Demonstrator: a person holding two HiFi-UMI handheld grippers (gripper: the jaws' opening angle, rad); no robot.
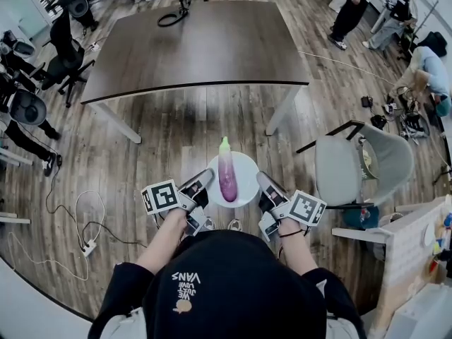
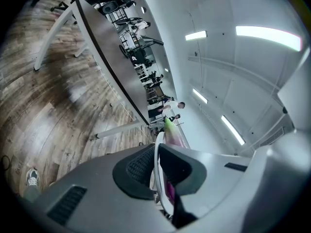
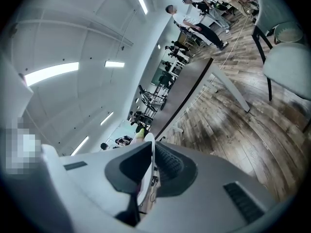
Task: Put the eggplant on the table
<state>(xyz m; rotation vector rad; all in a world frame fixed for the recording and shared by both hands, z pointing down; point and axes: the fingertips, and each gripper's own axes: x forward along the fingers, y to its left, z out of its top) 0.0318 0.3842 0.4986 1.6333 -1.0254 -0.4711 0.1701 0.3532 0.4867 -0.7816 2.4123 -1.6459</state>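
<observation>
A purple eggplant [image 1: 227, 173] with a green stem lies on a round white plate [image 1: 247, 167], held in the air over the wooden floor. My left gripper [image 1: 206, 182] is shut on the plate's left rim, and my right gripper [image 1: 264, 184] is shut on its right rim. In the left gripper view the plate's thin edge [image 2: 156, 165] runs between the dark pads, with the eggplant [image 2: 171, 130] beyond. The right gripper view shows the plate rim [image 3: 151, 161] clamped the same way, and the eggplant's green tip [image 3: 140, 131] peeks past it. The dark brown table [image 1: 198, 44] stands ahead, apart from the plate.
A grey chair [image 1: 360, 164] stands close on the right. Office chairs [image 1: 67, 44] sit left of the table, and cables with a power strip [image 1: 86, 246] lie on the floor at the left. People stand and sit at the far right [image 1: 353, 6]. A black cable coil [image 1: 171, 18] rests on the table's far edge.
</observation>
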